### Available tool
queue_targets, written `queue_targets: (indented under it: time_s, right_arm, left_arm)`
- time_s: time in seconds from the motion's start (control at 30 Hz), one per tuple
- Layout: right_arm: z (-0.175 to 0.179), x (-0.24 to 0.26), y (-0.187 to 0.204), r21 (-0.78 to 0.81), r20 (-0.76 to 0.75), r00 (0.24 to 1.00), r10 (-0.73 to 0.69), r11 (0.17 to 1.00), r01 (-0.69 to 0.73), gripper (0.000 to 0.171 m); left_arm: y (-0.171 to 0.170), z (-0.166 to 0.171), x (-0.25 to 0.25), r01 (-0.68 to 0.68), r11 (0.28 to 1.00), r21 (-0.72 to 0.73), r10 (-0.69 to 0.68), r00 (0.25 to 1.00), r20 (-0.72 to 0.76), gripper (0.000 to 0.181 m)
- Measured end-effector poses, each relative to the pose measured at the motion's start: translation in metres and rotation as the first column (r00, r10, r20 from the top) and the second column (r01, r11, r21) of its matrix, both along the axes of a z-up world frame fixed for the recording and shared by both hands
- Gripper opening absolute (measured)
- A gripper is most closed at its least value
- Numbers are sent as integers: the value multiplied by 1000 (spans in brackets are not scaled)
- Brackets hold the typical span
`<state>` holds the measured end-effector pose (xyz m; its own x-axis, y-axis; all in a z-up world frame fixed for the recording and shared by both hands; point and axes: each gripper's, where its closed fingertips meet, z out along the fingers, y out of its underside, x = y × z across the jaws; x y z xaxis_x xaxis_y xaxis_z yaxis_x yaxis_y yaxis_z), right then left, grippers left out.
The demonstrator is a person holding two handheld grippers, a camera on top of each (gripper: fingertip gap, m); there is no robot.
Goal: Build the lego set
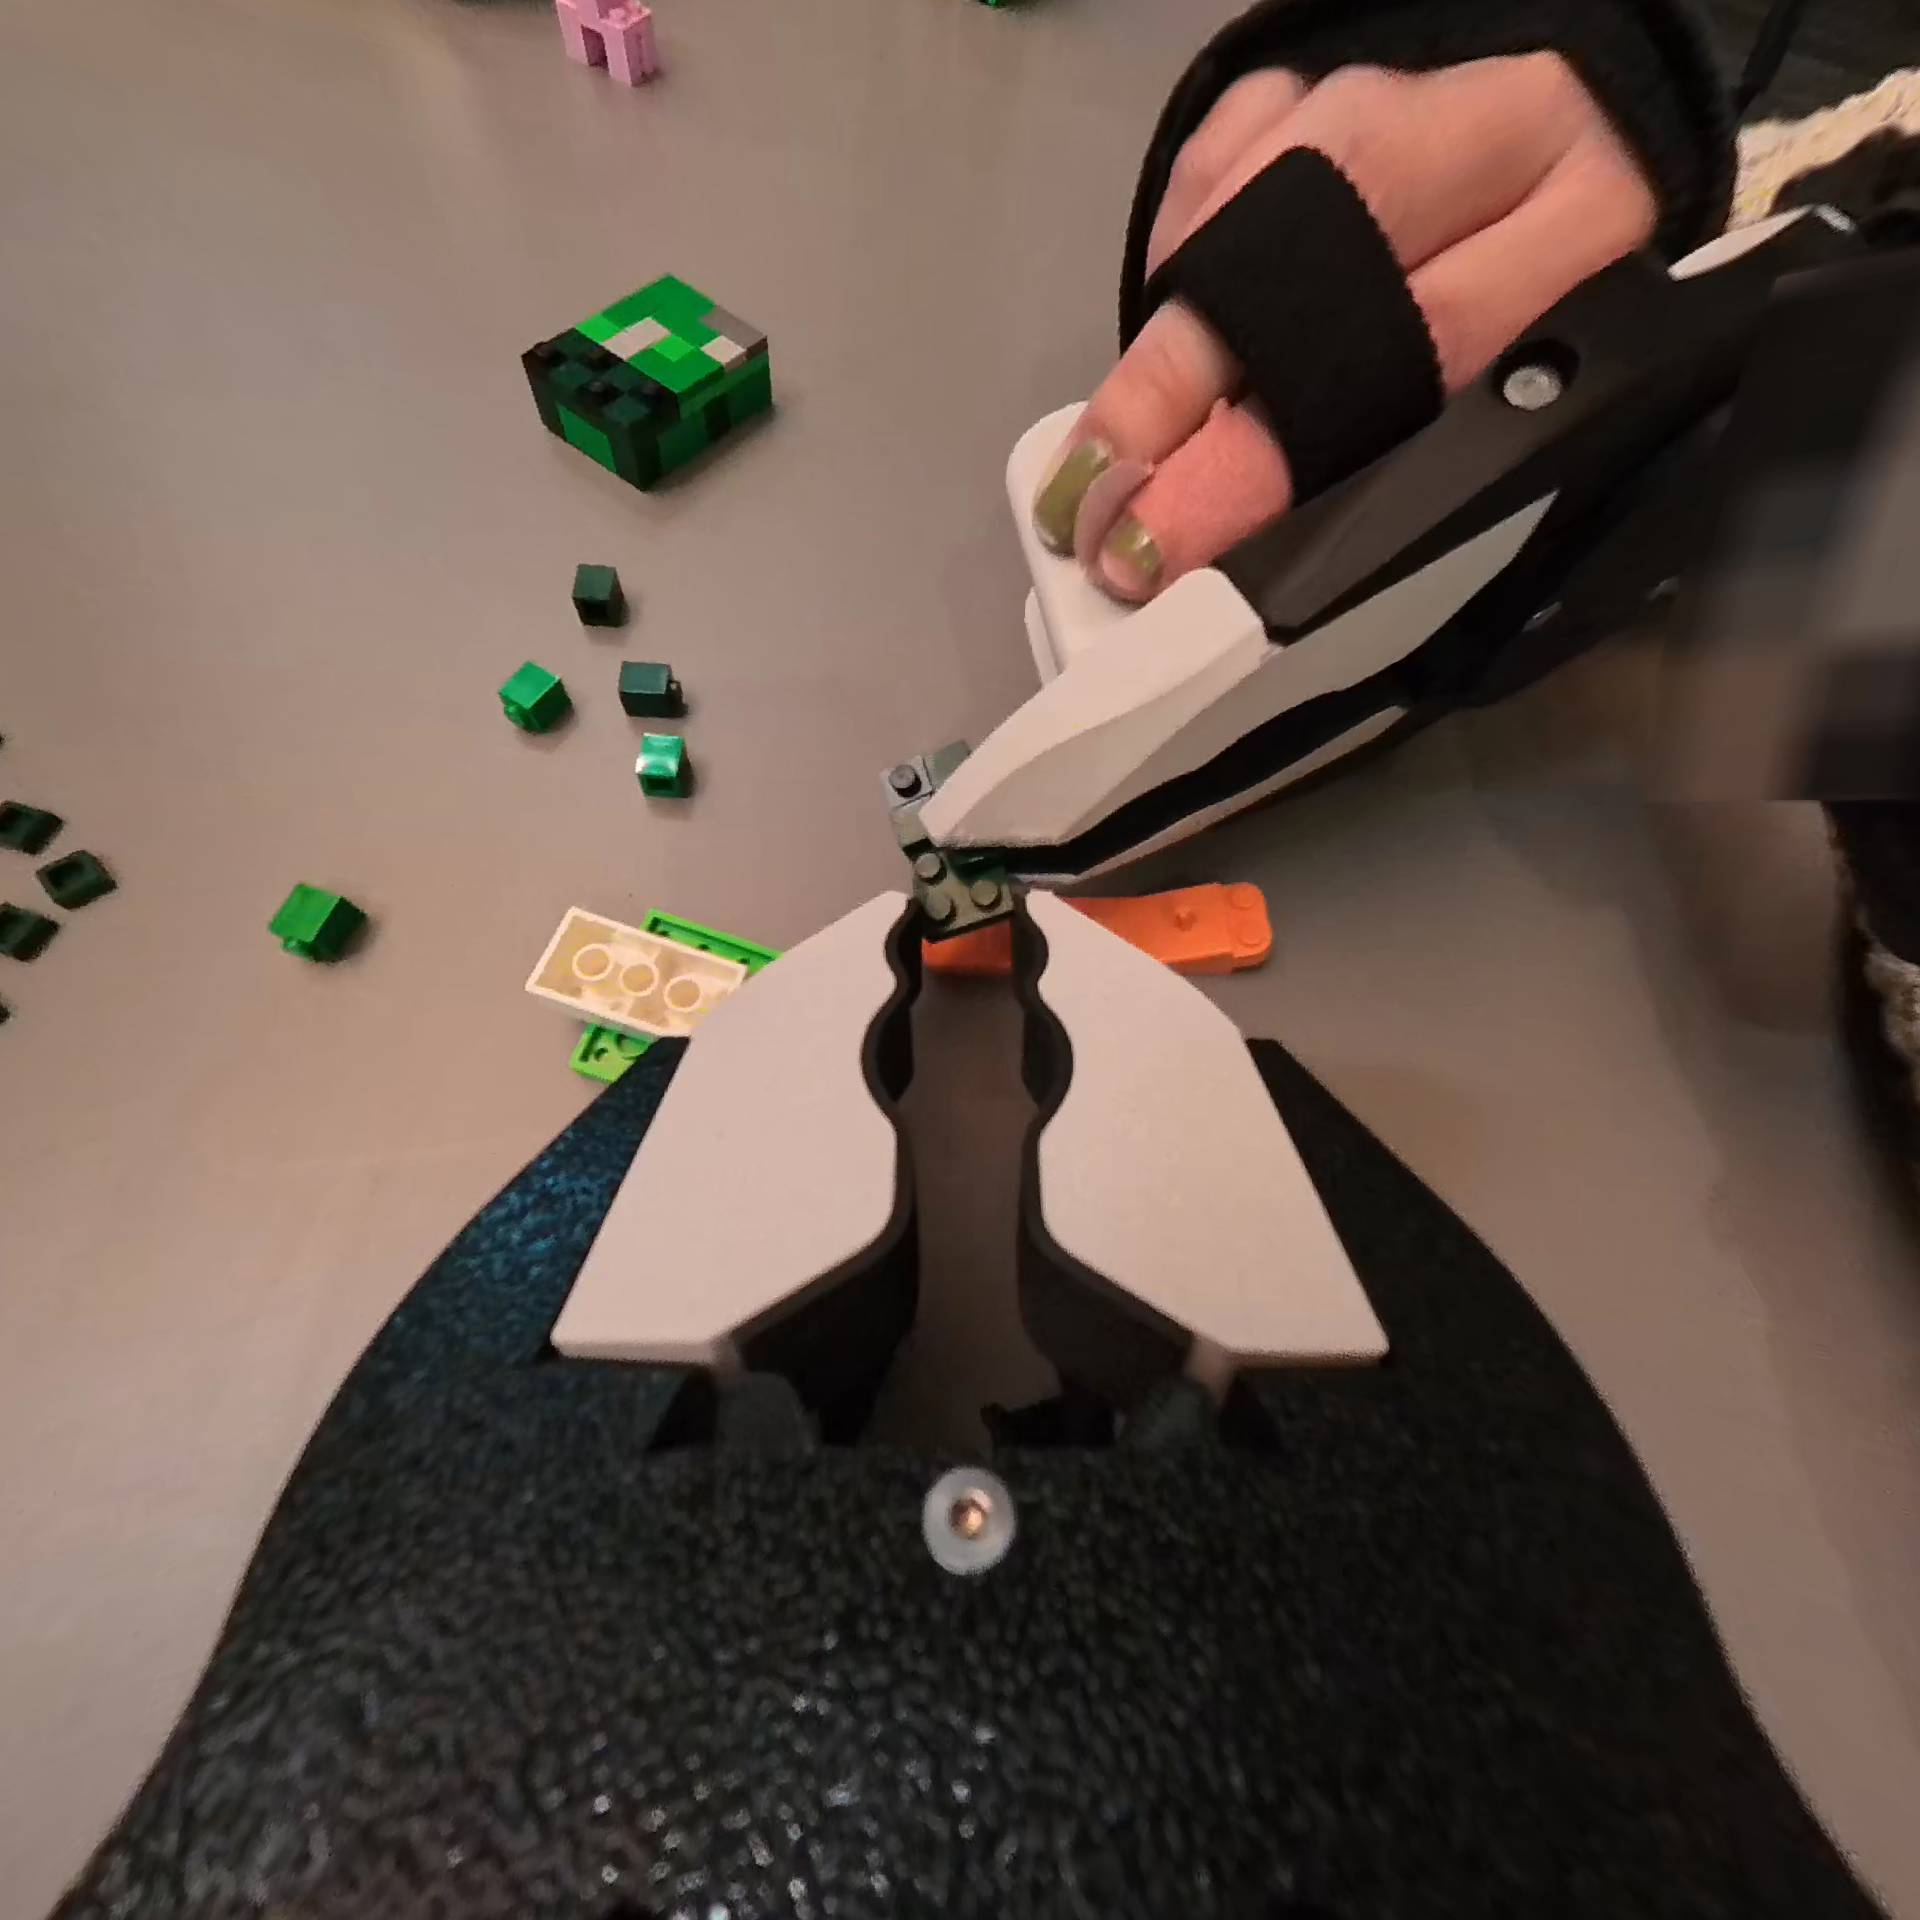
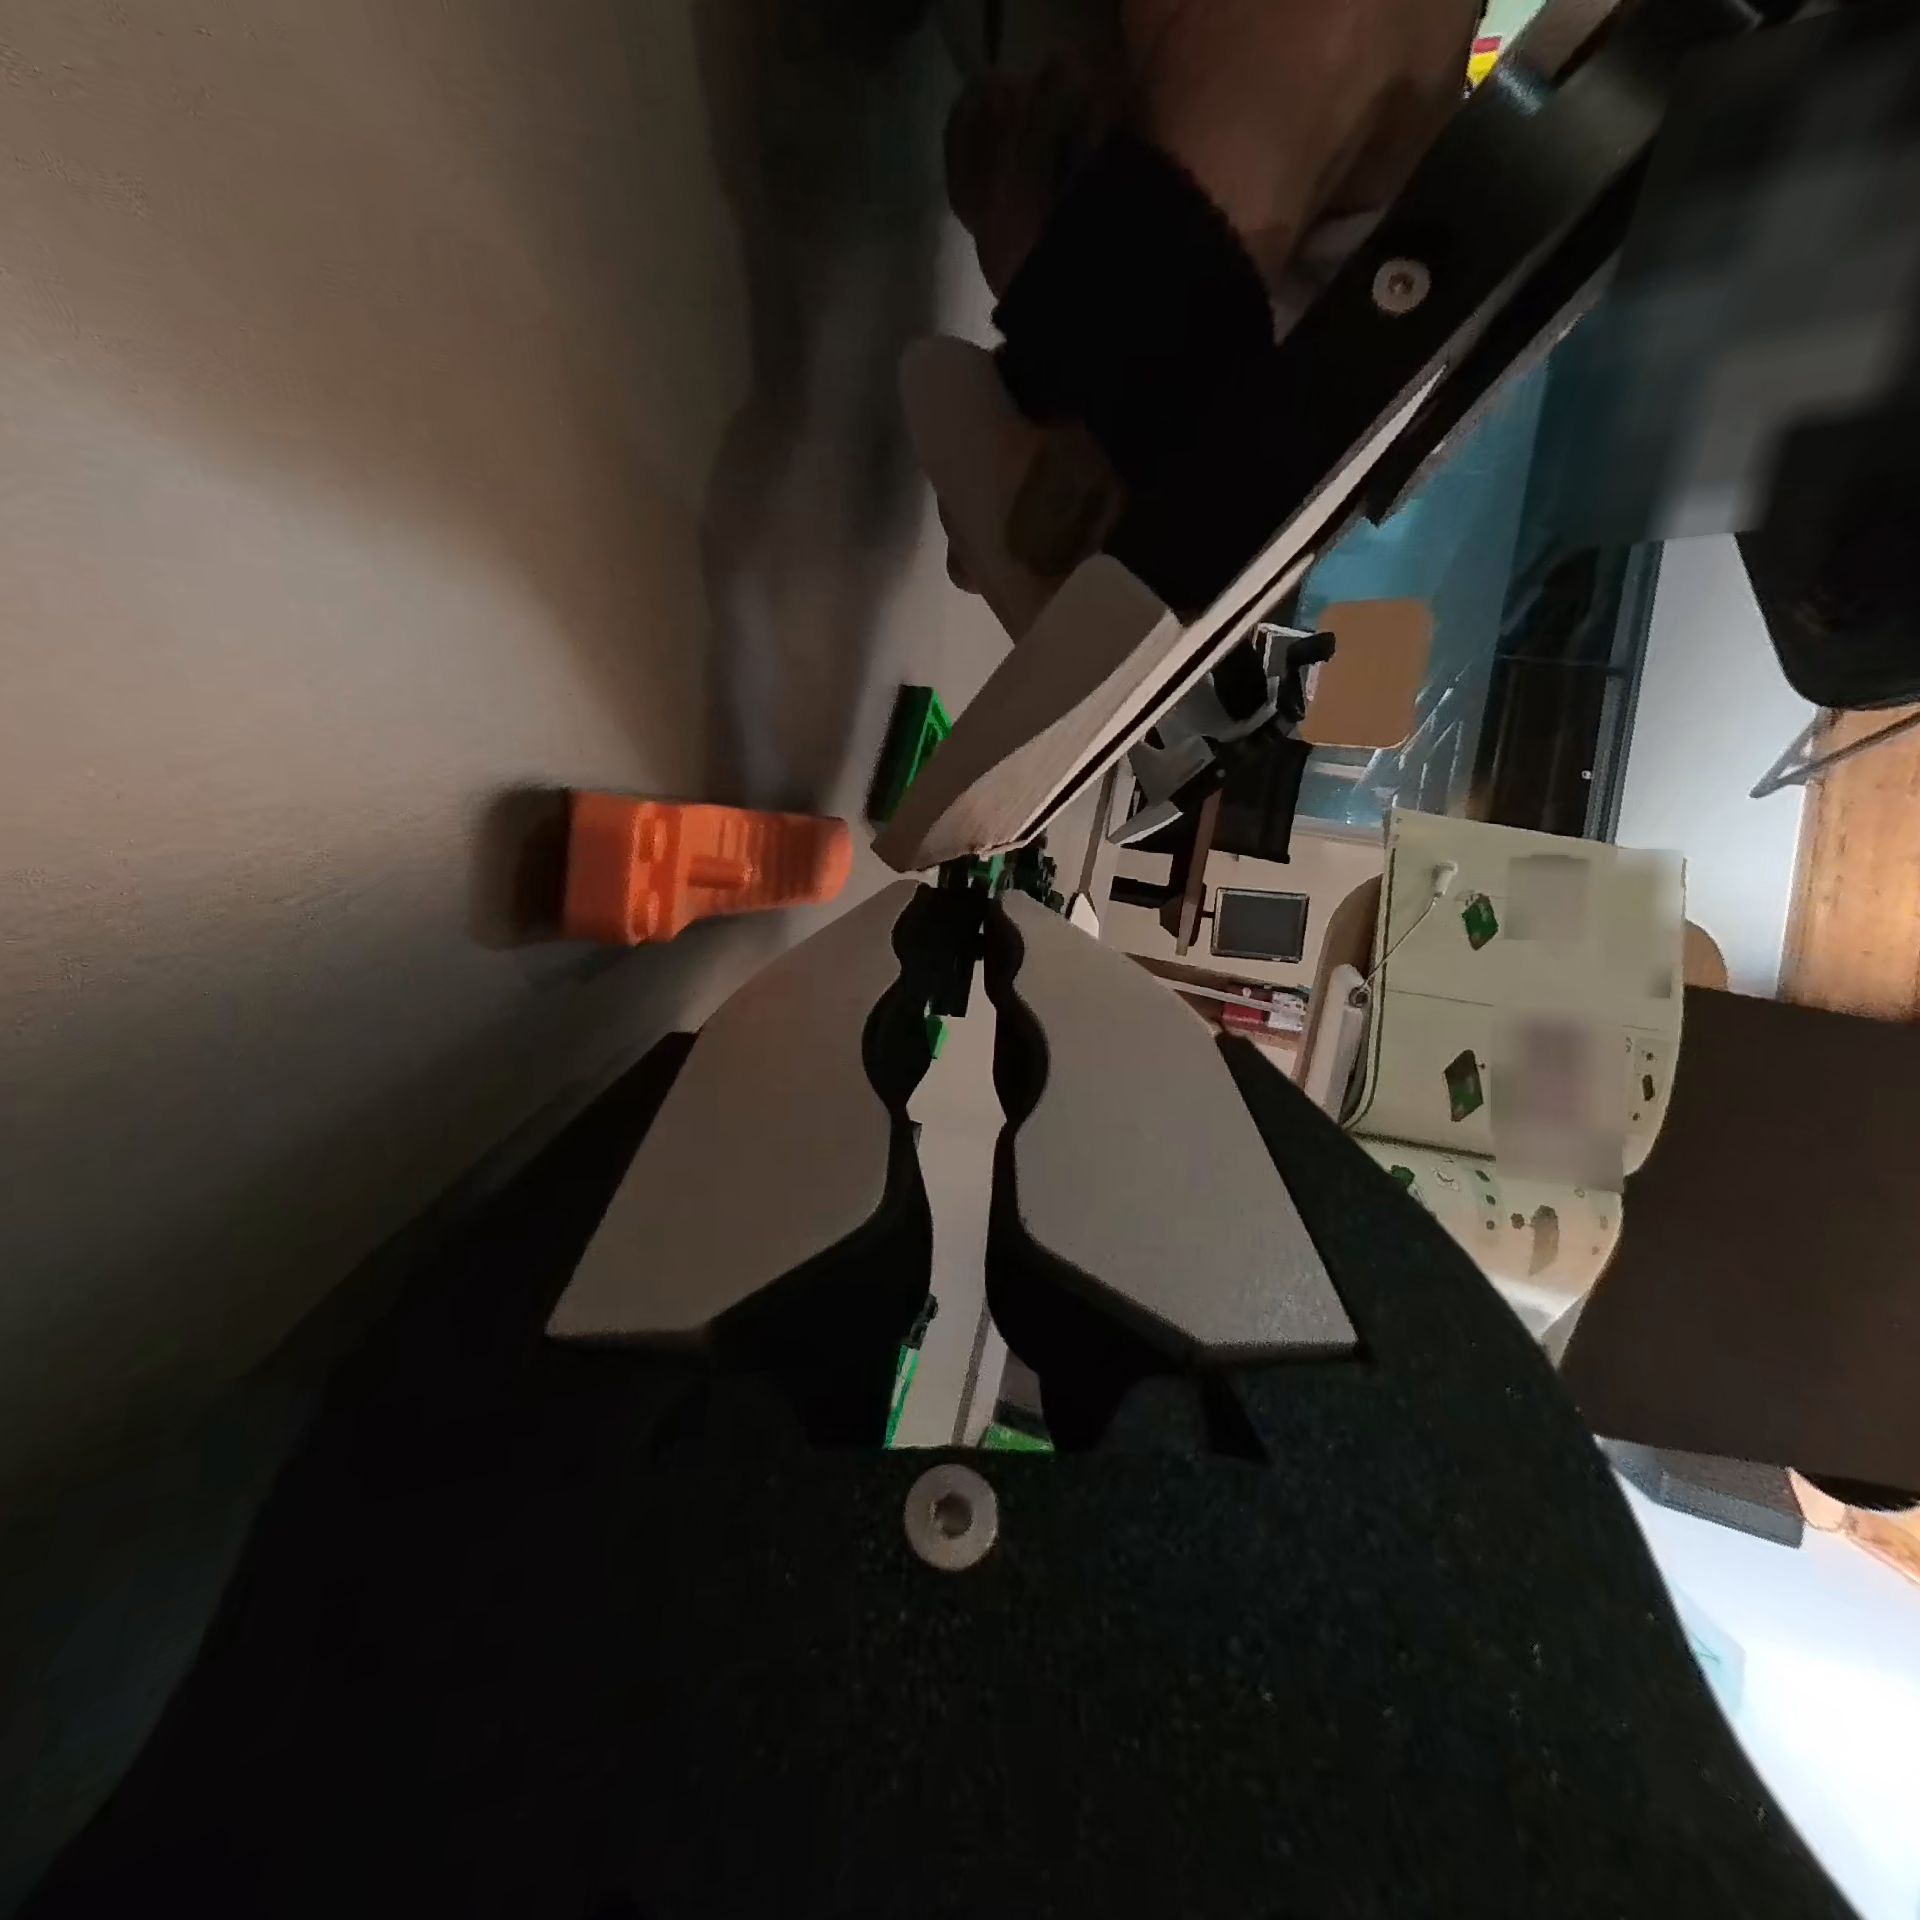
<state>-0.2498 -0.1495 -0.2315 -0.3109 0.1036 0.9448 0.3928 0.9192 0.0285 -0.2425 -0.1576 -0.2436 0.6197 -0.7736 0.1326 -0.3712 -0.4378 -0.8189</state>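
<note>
In the left wrist view my left gripper (image 1: pixel 961 920) is shut on a small dark green studded plate (image 1: pixel 961 894), held just above the grey table (image 1: pixel 312 312). My right gripper (image 1: pixel 925 831) comes in from the upper right in a gloved hand. It is shut on a small grey-green piece (image 1: pixel 914 781) that touches the plate. In the right wrist view my right gripper (image 2: pixel 956 920) grips dark green pieces (image 2: pixel 948 961), and the left gripper (image 2: pixel 920 847) meets them from above. A built green and black cube (image 1: pixel 649 379) sits on the far left of the table.
An orange brick separator (image 1: pixel 1174 925) lies just behind the grippers and also shows in the right wrist view (image 2: pixel 675 873). An upturned white brick (image 1: pixel 634 971) rests on a bright green plate (image 1: pixel 603 1049). Several loose green bricks (image 1: pixel 535 696) lie to the left, and a pink figure (image 1: pixel 608 36) stands far back. The tips of both grippers are at nearly the same place.
</note>
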Motion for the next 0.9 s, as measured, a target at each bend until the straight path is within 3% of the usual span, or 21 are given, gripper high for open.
queue_targets:
  time_s: [0.2, 0.3, 0.37, 0.53, 0.63, 0.9]
  right_arm:
    - [-3, 3, -2, 0, 41, 999, 11, 1000, -11, 7]
    - [2, 3, -2, -180, -20, 1000, -8, 984, 5, 8]
    - [7, 4, -1, -358, -62, 998, -27, 934, 3, 8]
    - [11, 7, -6, -711, -115, 993, -24, 700, -65, 8]
    - [14, 10, -9, -776, -131, 991, -8, 623, -98, 8]
    - [17, 13, -19, -836, -149, 988, 44, 529, -149, 8]
  left_arm:
    - [-3, -4, 3, 22, 1000, 5, -22, 999, -40, 16]
    - [-1, 3, 3, 27, 999, 37, -26, 1000, -3, 17]
    - [0, 8, 3, 46, 993, 112, -45, 999, -12, 16]
    - [4, 13, 0, 112, 941, 319, -58, 983, -175, 17]
    - [0, 21, 6, 148, 911, 386, -85, 981, -175, 12]
    - [-7, 28, 10, 196, 880, 433, -132, 976, -174, 4]
